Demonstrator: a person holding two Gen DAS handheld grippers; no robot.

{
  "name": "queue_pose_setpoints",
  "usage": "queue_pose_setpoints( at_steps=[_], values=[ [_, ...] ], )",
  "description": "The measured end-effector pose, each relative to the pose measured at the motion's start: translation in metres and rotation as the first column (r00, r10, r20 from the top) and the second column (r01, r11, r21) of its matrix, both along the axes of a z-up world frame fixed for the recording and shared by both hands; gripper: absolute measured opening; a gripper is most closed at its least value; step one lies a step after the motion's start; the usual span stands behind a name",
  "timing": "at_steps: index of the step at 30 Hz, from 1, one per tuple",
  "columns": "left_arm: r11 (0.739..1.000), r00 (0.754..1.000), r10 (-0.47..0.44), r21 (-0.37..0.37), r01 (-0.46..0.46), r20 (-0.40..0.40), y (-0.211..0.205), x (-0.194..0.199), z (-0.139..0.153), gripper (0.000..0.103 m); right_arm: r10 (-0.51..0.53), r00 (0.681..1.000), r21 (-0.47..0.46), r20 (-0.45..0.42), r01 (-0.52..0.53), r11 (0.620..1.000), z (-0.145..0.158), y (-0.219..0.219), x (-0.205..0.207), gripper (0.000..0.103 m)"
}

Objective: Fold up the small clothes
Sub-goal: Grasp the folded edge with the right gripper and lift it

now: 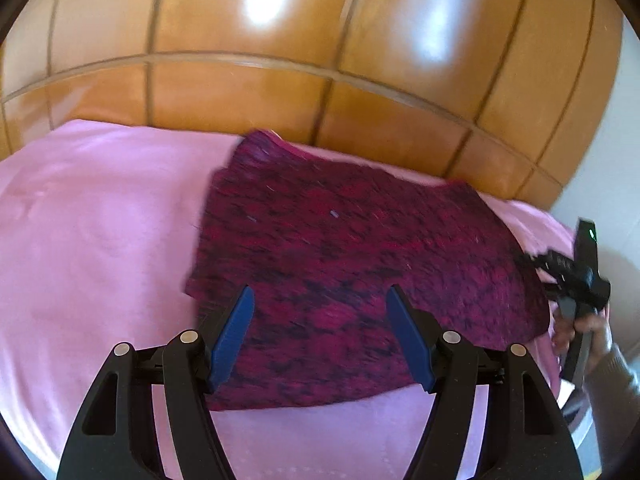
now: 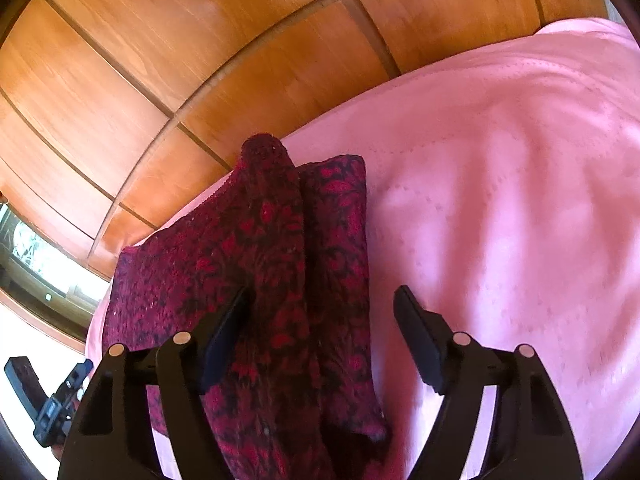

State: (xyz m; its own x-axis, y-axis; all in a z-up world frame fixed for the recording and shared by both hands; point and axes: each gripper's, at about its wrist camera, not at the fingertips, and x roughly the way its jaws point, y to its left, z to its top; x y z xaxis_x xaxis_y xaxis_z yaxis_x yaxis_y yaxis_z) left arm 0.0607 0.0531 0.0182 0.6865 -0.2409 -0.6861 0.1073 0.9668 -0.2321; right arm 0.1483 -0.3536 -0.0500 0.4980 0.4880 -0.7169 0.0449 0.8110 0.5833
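Note:
A dark red and black knitted garment (image 1: 352,256) lies spread on a pink bedsheet (image 1: 88,240). My left gripper (image 1: 320,312) is open above the garment's near edge, its blue fingers apart with nothing between them. In the right wrist view the garment (image 2: 272,264) shows a raised fold along its middle. My right gripper (image 2: 320,312) is open over the garment's right part, holding nothing. The right gripper also shows in the left wrist view (image 1: 576,276) at the bed's right edge, held by a hand.
A glossy wooden panelled headboard (image 1: 320,60) rises behind the bed, also in the right wrist view (image 2: 160,60). A window (image 2: 36,264) shows at far left. The other hand-held gripper (image 2: 52,400) sits at lower left.

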Motion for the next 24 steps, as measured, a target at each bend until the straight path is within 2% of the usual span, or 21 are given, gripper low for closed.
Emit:
queue_pose_setpoints(
  at_steps=[2, 5, 8, 10, 11, 15, 16, 19, 24],
  values=[
    [0.999, 0.999, -0.033, 0.014, 0.033, -0.023, -0.011, 0.005, -0.007, 0.068, 0.015, 1.000, 0.057, -0.027, -0.014, 0.998, -0.009, -0.001, 0.006, 0.074],
    [0.998, 0.997, -0.060, 0.004, 0.060, -0.059, -0.020, 0.013, -0.016, 0.066, 0.046, 0.998, 0.125, -0.032, -0.041, 0.991, -0.012, -0.004, 0.005, 0.066],
    [0.997, 0.994, -0.080, 0.017, 0.082, -0.077, -0.028, 0.026, -0.023, 0.066, 0.090, 0.994, 0.189, -0.055, -0.078, 0.979, -0.016, -0.006, 0.001, 0.067],
    [0.996, 0.992, -0.069, 0.041, 0.074, -0.103, -0.032, 0.032, -0.030, 0.061, 0.105, 0.993, 0.208, -0.058, -0.091, 0.974, -0.019, -0.005, -0.001, 0.066],
    [0.997, 0.991, -0.066, 0.039, 0.071, -0.120, -0.033, 0.037, -0.034, 0.061, 0.110, 0.992, 0.202, -0.056, -0.096, 0.975, -0.018, -0.004, -0.001, 0.065],
    [0.995, 0.987, -0.070, 0.057, 0.079, -0.142, -0.036, 0.044, -0.041, 0.061, 0.135, 0.990, 0.137, -0.027, -0.130, 0.982, -0.002, 0.007, -0.004, 0.035],
    [0.995, 0.987, -0.071, 0.061, 0.080, -0.143, -0.037, 0.044, -0.042, 0.061, 0.143, 0.990, 0.115, -0.017, -0.140, 0.984, 0.005, 0.012, -0.005, 0.032],
    [0.996, 0.986, -0.070, 0.038, 0.077, -0.149, -0.036, 0.047, -0.043, 0.061, 0.174, 0.985, 0.051, 0.006, -0.174, 0.983, 0.027, 0.024, -0.008, 0.029],
    [0.993, 0.983, -0.090, -0.084, 0.077, -0.161, -0.018, 0.051, -0.041, 0.061, 0.204, 0.976, 0.064, 0.070, -0.208, 0.976, 0.070, 0.046, -0.014, 0.025]
  ],
)
